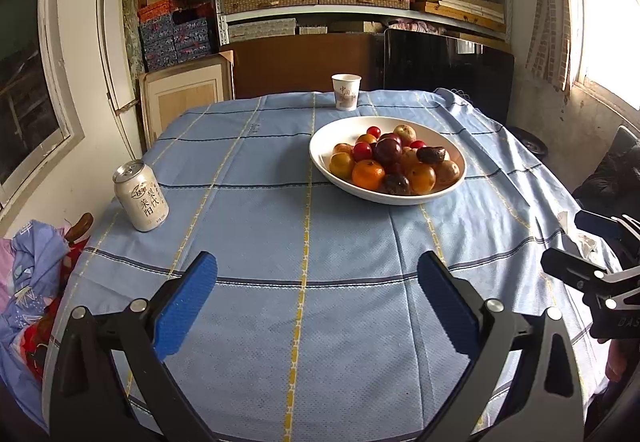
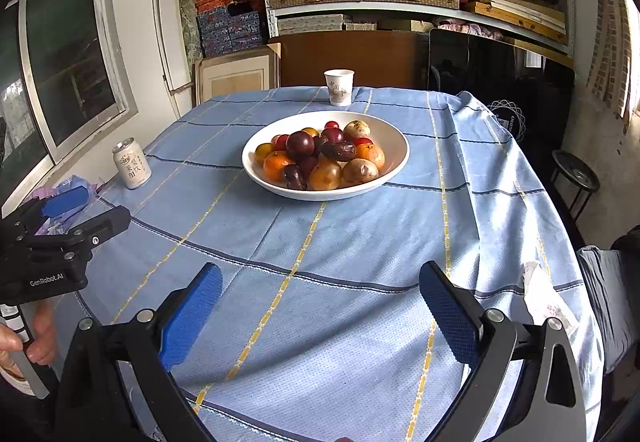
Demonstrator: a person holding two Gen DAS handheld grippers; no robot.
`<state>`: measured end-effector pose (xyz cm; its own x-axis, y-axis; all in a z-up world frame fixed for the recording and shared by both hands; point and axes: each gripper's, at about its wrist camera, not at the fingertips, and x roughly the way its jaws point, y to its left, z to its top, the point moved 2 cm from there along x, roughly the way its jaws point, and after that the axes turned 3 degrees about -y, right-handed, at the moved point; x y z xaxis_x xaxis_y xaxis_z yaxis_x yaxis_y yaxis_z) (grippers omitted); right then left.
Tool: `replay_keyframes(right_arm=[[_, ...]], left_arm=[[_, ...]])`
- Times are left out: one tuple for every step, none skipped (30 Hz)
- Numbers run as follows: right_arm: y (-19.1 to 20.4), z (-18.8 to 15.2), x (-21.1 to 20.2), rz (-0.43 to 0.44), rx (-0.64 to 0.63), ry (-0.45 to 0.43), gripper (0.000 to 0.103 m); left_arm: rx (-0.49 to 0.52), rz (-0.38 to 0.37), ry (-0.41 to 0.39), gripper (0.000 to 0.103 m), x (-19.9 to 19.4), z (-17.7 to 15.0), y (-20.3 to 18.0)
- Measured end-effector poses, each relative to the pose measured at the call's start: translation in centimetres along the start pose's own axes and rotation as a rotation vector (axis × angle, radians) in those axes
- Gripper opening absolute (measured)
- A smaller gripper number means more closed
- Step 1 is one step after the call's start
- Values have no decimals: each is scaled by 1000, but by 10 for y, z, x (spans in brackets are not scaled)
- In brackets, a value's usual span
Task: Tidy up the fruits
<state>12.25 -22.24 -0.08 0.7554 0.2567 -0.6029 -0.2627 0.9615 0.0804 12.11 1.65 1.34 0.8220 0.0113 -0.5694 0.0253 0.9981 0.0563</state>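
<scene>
One bowl (image 2: 394, 146) of perhaps fifteen fruits (image 2: 320, 158), one can (image 1: 140, 196), one cup (image 1: 346, 92); left tongs (image 1: 316, 286) and right tongs (image 2: 320, 290) gape empty.

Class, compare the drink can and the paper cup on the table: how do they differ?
The can stands near the table's left edge; the cup stands at the far edge, behind the fruit bowl. The can is closed on top with a metal lid; the cup is open. Both are upright, pale, and printed.
</scene>
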Motion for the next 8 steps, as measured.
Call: replay_keyframes(right_arm=[[0,0,0,1,0,0,100],[0,0,0,2,1,0,100],[0,0,0,1,1,0,100],[0,0,0,0,1,0,100],[0,0,1,1,1,1,100],[0,0,0,2,2,1,100],[0,0,1,2,1,0,100],[0,0,1,2,2,0,100]], left_arm=[[1,0,-1,99,0,0,0],[-3,3,2,99,0,0,0],[-7,5,3,99,0,0,0],[-9,5,4,99,1,0,1],[-13,6,4,99,1,1,2],[-18,7,5,99,2,1,3],[-25,6,8,99,2,1,4],[-28,5,10,99,3,1,6]])
